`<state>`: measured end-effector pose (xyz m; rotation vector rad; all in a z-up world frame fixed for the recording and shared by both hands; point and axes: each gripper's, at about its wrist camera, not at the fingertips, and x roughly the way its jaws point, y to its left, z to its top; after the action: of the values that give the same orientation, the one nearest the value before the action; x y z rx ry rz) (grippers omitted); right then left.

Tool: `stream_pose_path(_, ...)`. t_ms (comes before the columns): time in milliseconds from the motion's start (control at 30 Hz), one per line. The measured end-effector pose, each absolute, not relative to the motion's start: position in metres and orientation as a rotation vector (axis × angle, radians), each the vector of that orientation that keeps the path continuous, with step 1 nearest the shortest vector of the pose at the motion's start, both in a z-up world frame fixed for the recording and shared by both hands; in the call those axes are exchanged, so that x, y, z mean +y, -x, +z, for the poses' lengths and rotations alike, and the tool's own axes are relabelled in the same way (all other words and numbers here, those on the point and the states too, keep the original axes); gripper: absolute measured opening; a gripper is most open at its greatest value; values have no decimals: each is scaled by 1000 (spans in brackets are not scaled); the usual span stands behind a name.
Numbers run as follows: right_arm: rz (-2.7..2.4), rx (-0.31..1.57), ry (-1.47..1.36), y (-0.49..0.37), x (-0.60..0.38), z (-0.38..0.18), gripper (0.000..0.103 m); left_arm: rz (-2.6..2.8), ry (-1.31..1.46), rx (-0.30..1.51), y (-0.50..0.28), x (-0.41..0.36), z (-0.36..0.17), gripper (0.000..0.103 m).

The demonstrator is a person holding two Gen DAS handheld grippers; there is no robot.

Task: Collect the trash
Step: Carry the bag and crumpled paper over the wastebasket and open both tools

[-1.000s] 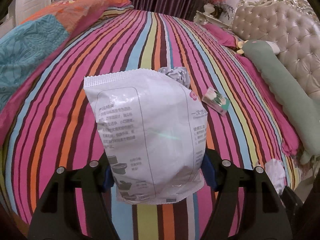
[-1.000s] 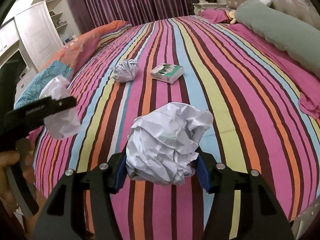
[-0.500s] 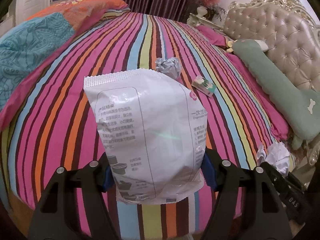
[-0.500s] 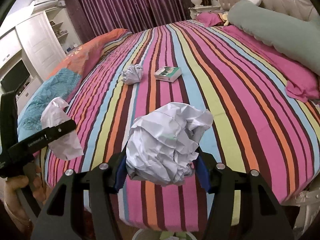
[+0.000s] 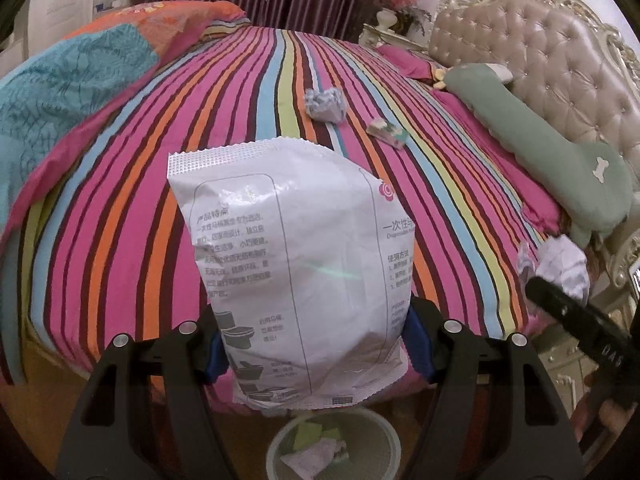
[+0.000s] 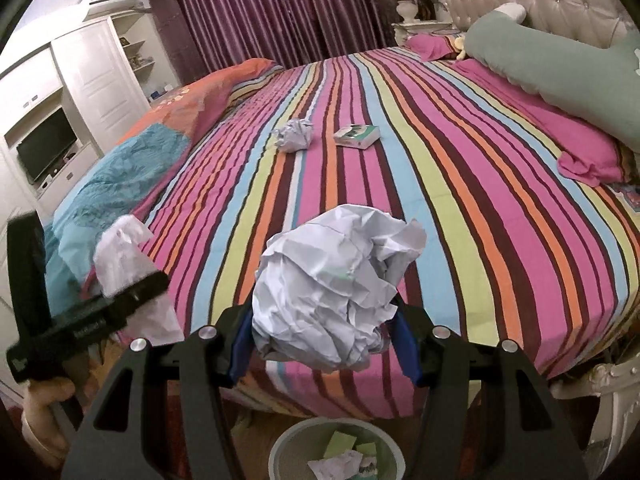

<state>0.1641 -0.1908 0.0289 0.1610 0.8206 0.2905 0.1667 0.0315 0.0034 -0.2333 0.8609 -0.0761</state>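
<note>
At the bottom of both wrist views stands a round waste bin (image 6: pixel 280 452) on the floor just off the bed's near edge, with green and white scraps inside. Above it the left gripper (image 5: pixel 312 344) has its jaws clamped on a white printed packet (image 5: pixel 296 264), held upright. The right gripper (image 6: pixel 320 340) is clamped on a ball of crumpled white paper (image 6: pixel 336 292); a hand (image 6: pixel 44 412) grips the left tool's handle. Both loads hang over the near edge of the striped bedspread (image 6: pixel 460 208). Farther in, around the middle of the bed, another crumpled paper ball (image 6: pixel 294 135) lies just beside a small green-and-white box (image 6: pixel 357 136), apart. A long green pillow (image 5: pixel 540 140) lies along the headboard side.
</note>
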Motion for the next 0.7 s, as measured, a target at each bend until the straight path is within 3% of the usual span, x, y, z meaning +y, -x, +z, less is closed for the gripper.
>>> stream_pose_path(367, 321, 842, -131, -116, -175, 19, 55, -99, 234, 896, -100, 27, -27, 67)
stream_pose_path(700, 316, 1008, -122, -77, -165, -48, 55, -85, 249, 1020, -60, 19, -86, 67)
